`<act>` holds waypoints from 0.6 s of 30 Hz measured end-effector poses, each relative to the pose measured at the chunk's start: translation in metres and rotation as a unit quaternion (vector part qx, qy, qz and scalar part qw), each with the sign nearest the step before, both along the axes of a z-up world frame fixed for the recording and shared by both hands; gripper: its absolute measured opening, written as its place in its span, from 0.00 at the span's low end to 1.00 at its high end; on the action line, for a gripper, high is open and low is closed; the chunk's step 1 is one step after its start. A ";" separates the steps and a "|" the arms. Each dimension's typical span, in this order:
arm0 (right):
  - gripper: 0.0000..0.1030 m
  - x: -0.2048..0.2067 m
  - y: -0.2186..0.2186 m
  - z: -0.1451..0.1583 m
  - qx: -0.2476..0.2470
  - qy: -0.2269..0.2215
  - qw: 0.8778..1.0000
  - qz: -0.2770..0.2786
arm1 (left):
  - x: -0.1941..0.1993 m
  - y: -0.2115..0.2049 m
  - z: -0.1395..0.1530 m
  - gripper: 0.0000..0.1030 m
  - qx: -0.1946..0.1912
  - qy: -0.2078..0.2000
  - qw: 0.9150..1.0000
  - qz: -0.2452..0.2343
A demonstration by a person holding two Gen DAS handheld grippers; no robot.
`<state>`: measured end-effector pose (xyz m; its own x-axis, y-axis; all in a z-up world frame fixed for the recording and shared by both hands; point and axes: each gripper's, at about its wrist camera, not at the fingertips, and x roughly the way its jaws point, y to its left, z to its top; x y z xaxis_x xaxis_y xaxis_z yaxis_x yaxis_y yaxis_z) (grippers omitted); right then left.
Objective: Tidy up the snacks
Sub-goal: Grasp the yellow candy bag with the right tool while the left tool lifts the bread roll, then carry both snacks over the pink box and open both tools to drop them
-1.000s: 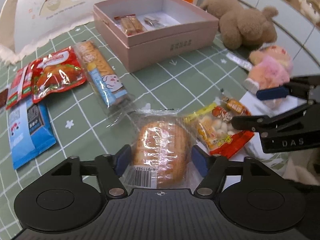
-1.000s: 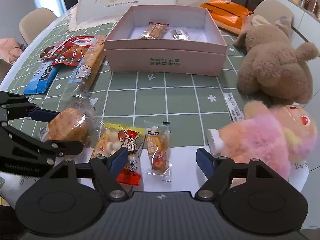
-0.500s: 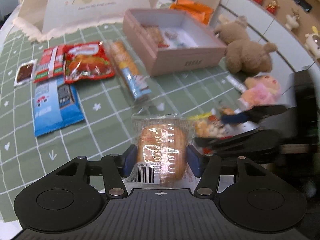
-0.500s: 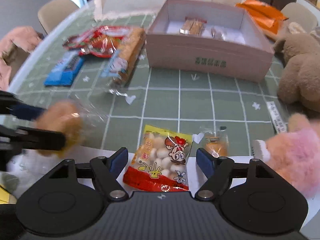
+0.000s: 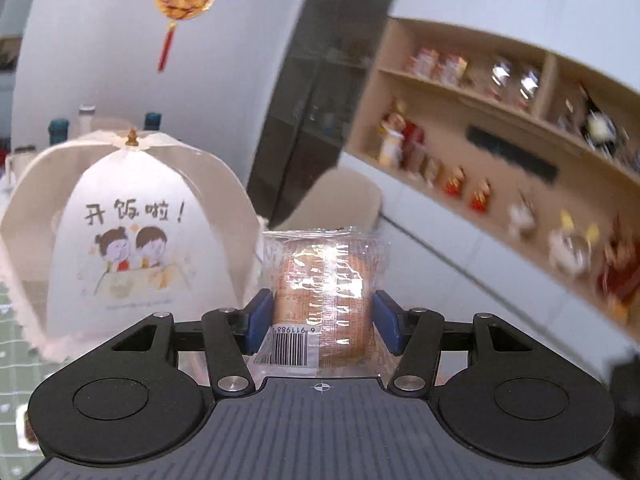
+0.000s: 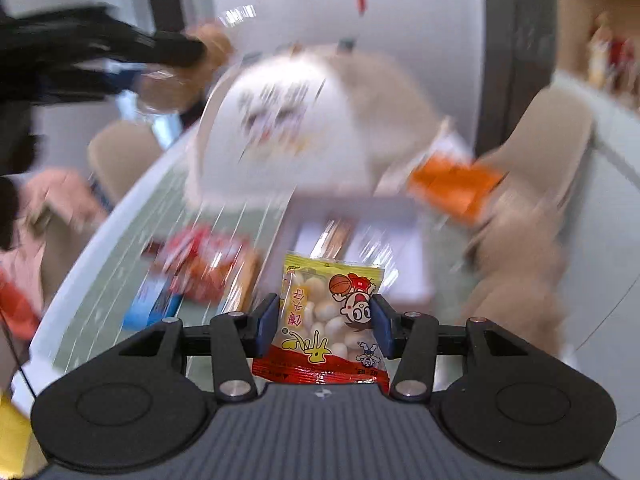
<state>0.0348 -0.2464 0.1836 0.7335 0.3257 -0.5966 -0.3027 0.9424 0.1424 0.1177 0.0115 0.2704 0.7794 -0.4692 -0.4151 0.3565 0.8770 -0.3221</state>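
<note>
Gripping one snack each, both claws raised.
Left gripper (image 5: 322, 320) clamps one wrapped bun (image 5: 324, 292); right gripper (image 6: 325, 322) clamps one yellow packet (image 6: 328, 320); pink box (image 6: 360, 240) at 12 o'clock.

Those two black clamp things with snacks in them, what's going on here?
A person is sorting snacks with a handheld gripper in each hand. The left gripper is shut on a round bun in a clear plastic wrapper, raised in front of a white fabric food cover. The right gripper is shut on a yellow and red snack packet, above the blurred pink box.
</note>
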 end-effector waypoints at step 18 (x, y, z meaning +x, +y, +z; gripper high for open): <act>0.56 0.115 -0.003 0.025 0.051 0.001 0.998 -0.033 | 0.048 0.071 -0.117 0.57 -0.078 0.114 0.987 0.087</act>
<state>0.1495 -0.2496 0.2084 0.7547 0.3349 -0.5641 -0.2393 0.9412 0.2386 0.1659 0.0828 0.1532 0.7485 -0.4087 -0.5222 0.1081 0.8522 -0.5119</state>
